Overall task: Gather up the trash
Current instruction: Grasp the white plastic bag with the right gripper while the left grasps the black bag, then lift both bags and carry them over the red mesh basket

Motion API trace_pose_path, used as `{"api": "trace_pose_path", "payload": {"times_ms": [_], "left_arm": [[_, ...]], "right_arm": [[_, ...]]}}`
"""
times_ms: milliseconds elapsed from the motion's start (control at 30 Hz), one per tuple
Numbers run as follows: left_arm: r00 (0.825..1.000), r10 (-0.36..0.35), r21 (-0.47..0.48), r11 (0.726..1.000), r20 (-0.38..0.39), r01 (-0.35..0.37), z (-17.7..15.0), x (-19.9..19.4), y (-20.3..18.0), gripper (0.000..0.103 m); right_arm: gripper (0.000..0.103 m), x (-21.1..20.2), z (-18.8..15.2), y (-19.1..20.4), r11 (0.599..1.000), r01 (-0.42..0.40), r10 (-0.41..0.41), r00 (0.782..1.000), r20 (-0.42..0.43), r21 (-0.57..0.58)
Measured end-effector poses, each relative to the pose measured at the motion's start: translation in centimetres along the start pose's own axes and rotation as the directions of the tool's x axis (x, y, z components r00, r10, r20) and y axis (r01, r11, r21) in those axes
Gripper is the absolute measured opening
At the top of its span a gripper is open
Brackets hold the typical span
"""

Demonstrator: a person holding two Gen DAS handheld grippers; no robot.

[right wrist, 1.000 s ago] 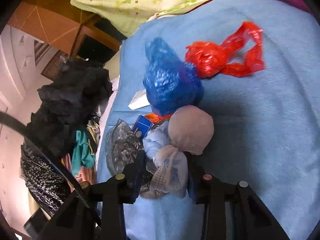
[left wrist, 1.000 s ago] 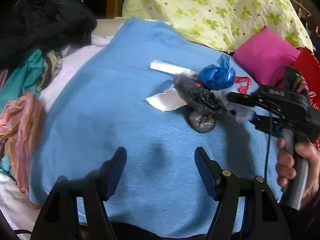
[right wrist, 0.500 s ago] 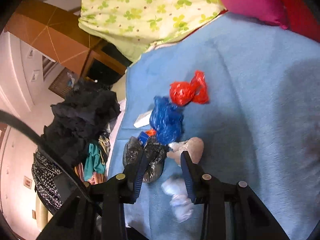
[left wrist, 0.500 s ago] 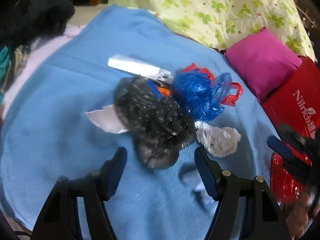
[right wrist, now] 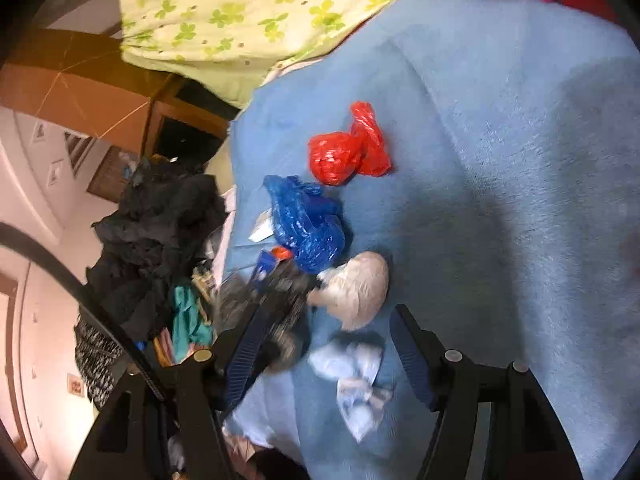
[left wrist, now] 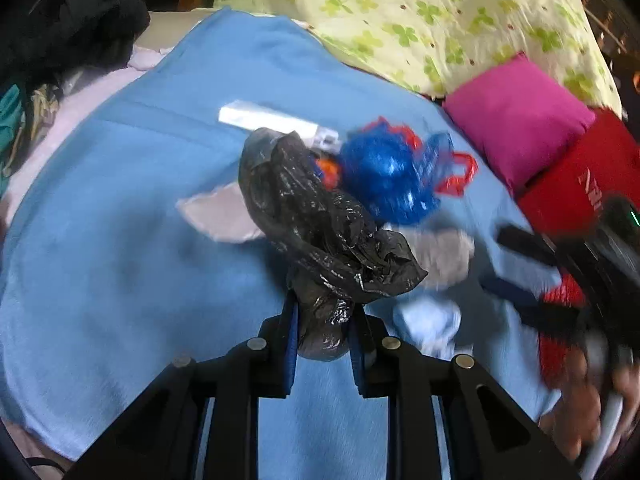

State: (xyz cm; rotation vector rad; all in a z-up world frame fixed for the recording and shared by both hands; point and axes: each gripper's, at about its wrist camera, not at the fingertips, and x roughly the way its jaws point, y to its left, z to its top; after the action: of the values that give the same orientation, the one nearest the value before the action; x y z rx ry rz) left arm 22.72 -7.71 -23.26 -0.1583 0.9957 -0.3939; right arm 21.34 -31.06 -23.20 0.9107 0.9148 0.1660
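Trash lies in a cluster on a blue blanket (left wrist: 120, 280). My left gripper (left wrist: 322, 332) is shut on the knotted end of a black plastic bag (left wrist: 320, 232). Behind it lie a blue bag (left wrist: 384, 176), a red bag (left wrist: 460, 176), a grey-beige wad (left wrist: 444, 252), a pale blue crumpled wad (left wrist: 430, 320), a white paper scrap (left wrist: 224, 216) and a white tube (left wrist: 264, 120). My right gripper (right wrist: 324, 356) is open and empty, just above the pale blue wad (right wrist: 356, 376). The beige wad (right wrist: 356, 288), blue bag (right wrist: 308, 228) and red bag (right wrist: 344, 152) lie ahead of it.
A green-flowered pillow (left wrist: 420, 12), a magenta cushion (left wrist: 516, 136) and a red bag with white lettering (left wrist: 580, 176) lie at the back right. Dark and coloured clothes (right wrist: 156, 248) are piled off the blanket's left edge. A wooden cabinet (right wrist: 100, 100) stands behind.
My left gripper moved in and shut on the black bag's knotted end. My right gripper opened, let go of the pale blue wad onto the blanket, and pulled back.
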Motion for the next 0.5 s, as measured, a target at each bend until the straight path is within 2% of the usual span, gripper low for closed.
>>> {"api": "trace_pose_path", "payload": {"times_ms": [133,167,200,267,300,333,467,500], "left_arm": [[1.0,-0.005,0.006,1.0,-0.029,0.005,-1.7,-0.9,0.8,0.024],[0.999,0.001,0.011,1.0,-0.036,-0.001,-2.0,-1.0,0.9,0.026],[0.999,0.007,0.015,1.0,-0.042,-0.006,-2.0,-0.8,0.8,0.028],[0.998,0.026,0.008,1.0,-0.058,-0.025,-2.2,-0.7,1.2,0.051],[0.998,0.029,-0.004,1.0,-0.054,-0.029,-2.2,-0.6,1.3,0.067],[0.999,0.025,-0.016,1.0,-0.037,-0.026,-2.3,-0.7,1.5,0.07],[1.0,0.023,-0.027,0.999,-0.012,-0.024,-2.0,-0.3,1.8,0.069],[1.0,0.013,-0.031,0.999,-0.007,-0.013,-1.9,-0.1,1.8,0.061]], "right_arm": [[0.069,2.4,0.4,0.0,0.999,0.041,-0.041,0.999,-0.004,0.023],[0.067,3.0,0.4,0.0,0.999,0.045,-0.044,0.999,-0.006,0.025],[0.06,3.5,0.4,-0.1,0.998,0.054,-0.054,0.998,-0.011,0.029],[0.038,4.9,0.1,-0.1,0.995,0.097,-0.096,0.995,-0.04,0.026],[0.036,5.4,-0.2,-0.2,0.991,0.13,-0.129,0.991,-0.046,0.017],[0.036,5.4,-0.3,-0.2,0.991,0.135,-0.135,0.99,-0.033,0.018],[0.035,3.0,-0.8,1.8,0.988,0.138,-0.134,0.989,0.06,-0.069],[0.035,2.2,-1.0,2.3,0.984,0.148,-0.139,0.987,0.086,-0.098]]}}
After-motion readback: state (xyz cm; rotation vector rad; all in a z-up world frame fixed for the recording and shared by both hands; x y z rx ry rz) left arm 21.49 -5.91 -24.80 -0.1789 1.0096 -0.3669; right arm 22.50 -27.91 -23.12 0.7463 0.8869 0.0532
